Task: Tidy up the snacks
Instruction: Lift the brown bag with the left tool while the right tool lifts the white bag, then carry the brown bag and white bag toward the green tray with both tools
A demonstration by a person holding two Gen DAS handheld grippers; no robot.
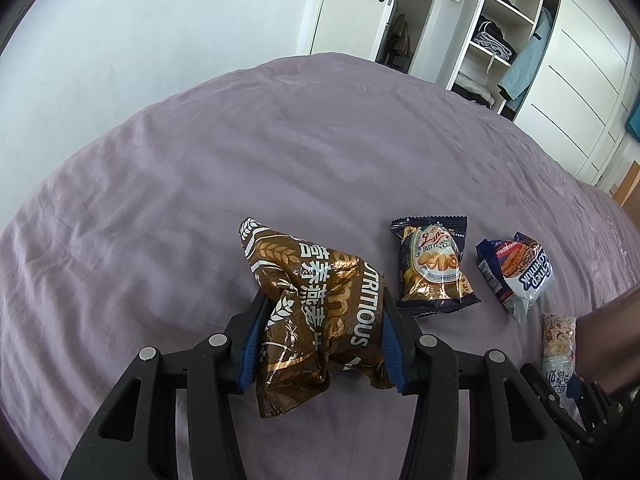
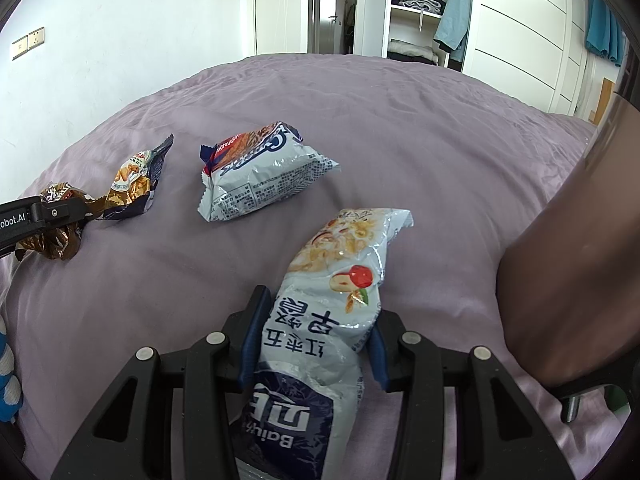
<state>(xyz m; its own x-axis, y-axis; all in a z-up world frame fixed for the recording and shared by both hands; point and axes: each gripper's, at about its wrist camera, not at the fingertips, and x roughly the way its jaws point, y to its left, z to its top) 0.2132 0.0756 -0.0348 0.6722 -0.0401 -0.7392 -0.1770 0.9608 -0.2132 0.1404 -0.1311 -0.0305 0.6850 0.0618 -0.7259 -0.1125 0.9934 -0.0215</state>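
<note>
In the left wrist view a crumpled brown and gold oatmeal packet point(image 1: 288, 256) sits between the blue pads of my left gripper point(image 1: 324, 296), which is shut on it just above the purple bed sheet point(image 1: 240, 140). In the right wrist view my right gripper point(image 2: 320, 304) is shut on a long white and navy cereal packet point(image 2: 352, 248) whose far end points away from me. A dark butter-cookie packet point(image 1: 434, 264) and a white and blue packet point(image 1: 516, 272) lie loose on the sheet between the two grippers.
The bed fills most of both views, with a white wall to the left. Beyond its far edge stand a white door point(image 1: 360, 4) and an open wardrobe point(image 1: 500, 32) with folded clothes. A person's arm point(image 2: 580, 260) is at the right.
</note>
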